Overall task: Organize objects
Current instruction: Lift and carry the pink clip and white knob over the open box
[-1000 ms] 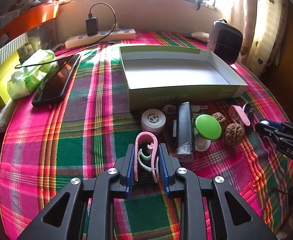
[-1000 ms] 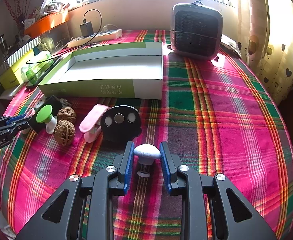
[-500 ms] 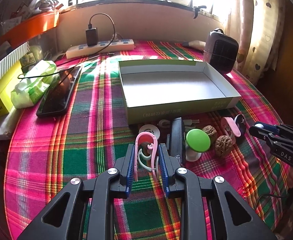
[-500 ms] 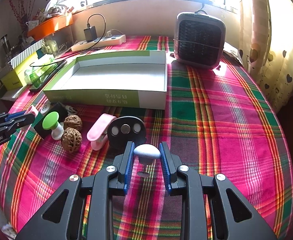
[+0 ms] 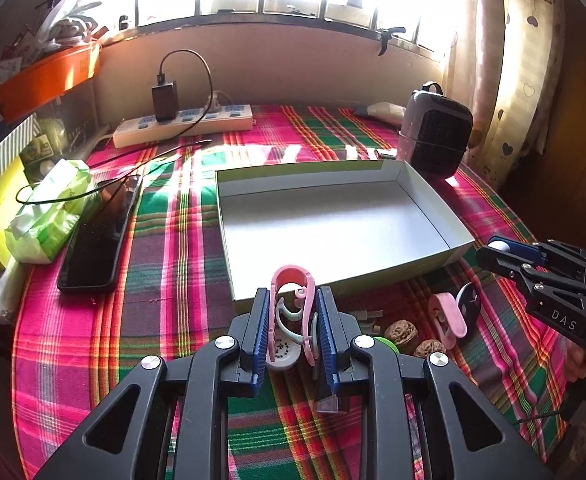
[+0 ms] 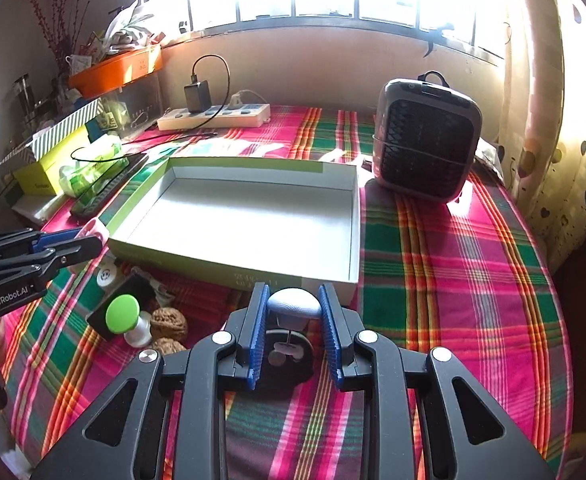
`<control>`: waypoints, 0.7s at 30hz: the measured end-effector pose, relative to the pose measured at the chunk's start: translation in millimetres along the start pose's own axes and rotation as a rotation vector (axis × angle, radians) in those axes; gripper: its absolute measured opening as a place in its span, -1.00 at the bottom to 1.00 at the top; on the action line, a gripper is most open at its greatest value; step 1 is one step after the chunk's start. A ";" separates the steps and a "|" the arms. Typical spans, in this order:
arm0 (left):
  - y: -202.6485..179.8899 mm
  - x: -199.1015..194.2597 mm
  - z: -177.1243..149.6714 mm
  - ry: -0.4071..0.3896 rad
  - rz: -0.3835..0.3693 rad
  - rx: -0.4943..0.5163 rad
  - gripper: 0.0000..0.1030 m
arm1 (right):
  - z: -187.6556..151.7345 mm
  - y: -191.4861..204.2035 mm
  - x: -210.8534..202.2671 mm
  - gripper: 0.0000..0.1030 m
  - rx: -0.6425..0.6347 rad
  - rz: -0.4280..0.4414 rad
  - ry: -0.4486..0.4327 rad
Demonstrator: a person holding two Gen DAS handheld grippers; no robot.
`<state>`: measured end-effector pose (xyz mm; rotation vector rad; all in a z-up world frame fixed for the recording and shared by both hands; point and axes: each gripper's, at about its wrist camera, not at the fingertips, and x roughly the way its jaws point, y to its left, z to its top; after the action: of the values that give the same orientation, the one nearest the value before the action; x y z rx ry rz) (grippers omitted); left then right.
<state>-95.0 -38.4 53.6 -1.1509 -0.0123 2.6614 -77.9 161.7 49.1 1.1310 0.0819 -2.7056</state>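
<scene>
Plaid cloth (image 5: 165, 280) in pink, green and red covers the table, and on it sits a shallow rectangular cardboard box (image 5: 433, 268), white inside, long side facing us. Left gripper (image 5: 293, 320) is clamped on a curved pink plastic clip (image 5: 291, 276), loop pointing up toward the box. Right gripper (image 6: 293, 312) pinches a smooth grey rounded knob (image 6: 293, 303) above a black disc (image 6: 289, 364).

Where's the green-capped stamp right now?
In the right wrist view the green-capped stamp stands on the tablecloth at lower left, just left of the walnuts, in front of the tray's near wall.
</scene>
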 end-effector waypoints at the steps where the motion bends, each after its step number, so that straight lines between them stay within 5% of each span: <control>1: -1.0 1.4 3.6 -0.002 -0.006 0.005 -0.59 | 4.2 0.7 2.4 -0.48 -0.003 0.003 -0.001; 21: -0.1 71.3 71.3 0.044 -0.001 0.009 -0.59 | 68.7 0.7 84.1 -0.47 -0.005 0.017 0.067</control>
<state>-193.4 -16.1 51.6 -1.2064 0.0078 2.6319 -183.3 137.8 37.9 1.2151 0.0892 -2.6518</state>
